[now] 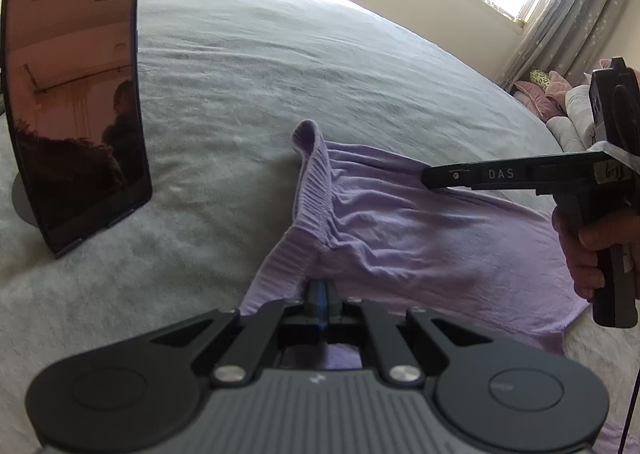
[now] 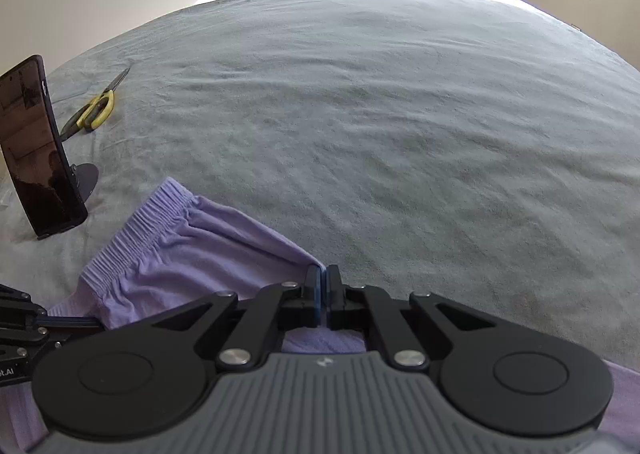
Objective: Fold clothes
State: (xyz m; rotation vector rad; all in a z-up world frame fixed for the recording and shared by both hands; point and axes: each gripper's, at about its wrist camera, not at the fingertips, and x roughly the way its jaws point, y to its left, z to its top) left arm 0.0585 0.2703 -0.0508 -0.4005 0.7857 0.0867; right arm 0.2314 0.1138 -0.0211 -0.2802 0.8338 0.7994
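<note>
Shorts (image 2: 180, 254) lie flat, waistband (image 2: 148, 221) leftward, both claws pinching them.

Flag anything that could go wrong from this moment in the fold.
1. Both tools pinch only thin edges of the lilac shorts: the left tool by the waistband, the right tool at a fabric corner. A tug could slip either grip.
2. The phone on its stand sits close beside the waistband; swinging cloth might topple it.
3. The yellow-handled scissors lie on the grey bedspread, a snag hazard if the garment is swept that way.
</note>
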